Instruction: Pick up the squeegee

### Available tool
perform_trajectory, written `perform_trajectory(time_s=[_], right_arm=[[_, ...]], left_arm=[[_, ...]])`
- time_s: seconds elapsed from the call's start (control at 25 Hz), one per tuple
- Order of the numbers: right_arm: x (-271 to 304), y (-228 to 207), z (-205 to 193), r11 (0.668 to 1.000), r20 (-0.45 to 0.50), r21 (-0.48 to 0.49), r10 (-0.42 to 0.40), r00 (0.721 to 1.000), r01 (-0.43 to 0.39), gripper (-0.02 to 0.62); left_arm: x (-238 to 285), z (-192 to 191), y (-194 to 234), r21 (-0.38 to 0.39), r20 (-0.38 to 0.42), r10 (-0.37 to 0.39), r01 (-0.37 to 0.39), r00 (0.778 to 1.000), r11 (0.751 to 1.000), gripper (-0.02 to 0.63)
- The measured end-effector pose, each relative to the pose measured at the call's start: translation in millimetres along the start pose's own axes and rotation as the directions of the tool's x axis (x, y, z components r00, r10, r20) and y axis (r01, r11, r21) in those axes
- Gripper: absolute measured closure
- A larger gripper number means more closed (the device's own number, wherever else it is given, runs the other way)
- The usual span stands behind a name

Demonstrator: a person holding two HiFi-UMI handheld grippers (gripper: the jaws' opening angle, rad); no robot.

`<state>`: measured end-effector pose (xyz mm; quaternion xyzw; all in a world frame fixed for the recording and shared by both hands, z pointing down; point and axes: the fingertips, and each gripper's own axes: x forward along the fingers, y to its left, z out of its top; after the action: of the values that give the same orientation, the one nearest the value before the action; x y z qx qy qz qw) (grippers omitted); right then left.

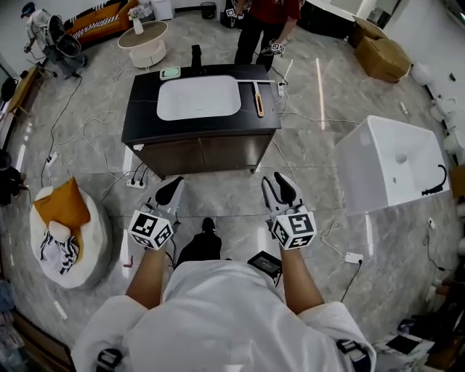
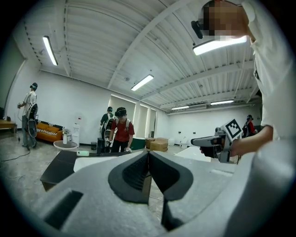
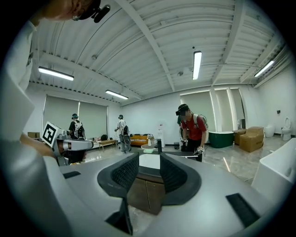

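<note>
The squeegee (image 1: 259,100), with a wooden handle, lies on the dark vanity top (image 1: 143,109) just right of the white sink basin (image 1: 198,97). Both grippers hover over the floor in front of the cabinet, well short of it. My left gripper (image 1: 173,187) (image 2: 148,155) points at the cabinet with its black pads meeting and nothing between them. My right gripper (image 1: 277,186) (image 3: 149,169) stands open, a clear gap between its ribbed pads, empty. From the gripper views I cannot make out the squeegee.
A black faucet (image 1: 196,57) and a green dish (image 1: 170,73) sit at the vanity's far edge. A person in red (image 1: 265,22) stands behind it. A white tub (image 1: 392,163) is at the right, a beanbag (image 1: 65,225) at the left. Cables and a power strip (image 1: 136,183) lie on the floor.
</note>
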<state>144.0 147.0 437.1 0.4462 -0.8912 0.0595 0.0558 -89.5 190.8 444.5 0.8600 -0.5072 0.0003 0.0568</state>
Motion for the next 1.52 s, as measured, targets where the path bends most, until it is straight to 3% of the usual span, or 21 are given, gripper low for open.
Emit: perform_trajectory(time_s=[0.48,0.76,1.16,1.52], right_arm=[[129.5,-39.2,21.3,0.999,-0.047,0.009,-0.041,0.998,0.041,0.472],[179.7,-53.4,30.0,0.998,-0.06,0.006,-0.068,0.996,0.069,0.482],[226.7,-99.9,27.9,0.995,-0.076,0.034,-0.089,0.993,0.092,0.505],[292.9,-168.4,23.0,0.997,-0.105,0.058,-0.042,0.994,0.049,0.502]], left_arm=[[98.9,11.8,107.7,-0.008,-0.021,-0.054,0.054,0.998,0.999,0.592],[147.2,18.6,147.0,-0.009,-0.019,-0.1,0.1,0.995,0.995,0.592],[214.1,15.2,174.3,-0.029,-0.041,-0.123,0.121,0.992,0.992,0.592],[292.7,15.6,194.5,-0.021,-0.098,-0.113,0.111,0.989,0.994,0.592]])
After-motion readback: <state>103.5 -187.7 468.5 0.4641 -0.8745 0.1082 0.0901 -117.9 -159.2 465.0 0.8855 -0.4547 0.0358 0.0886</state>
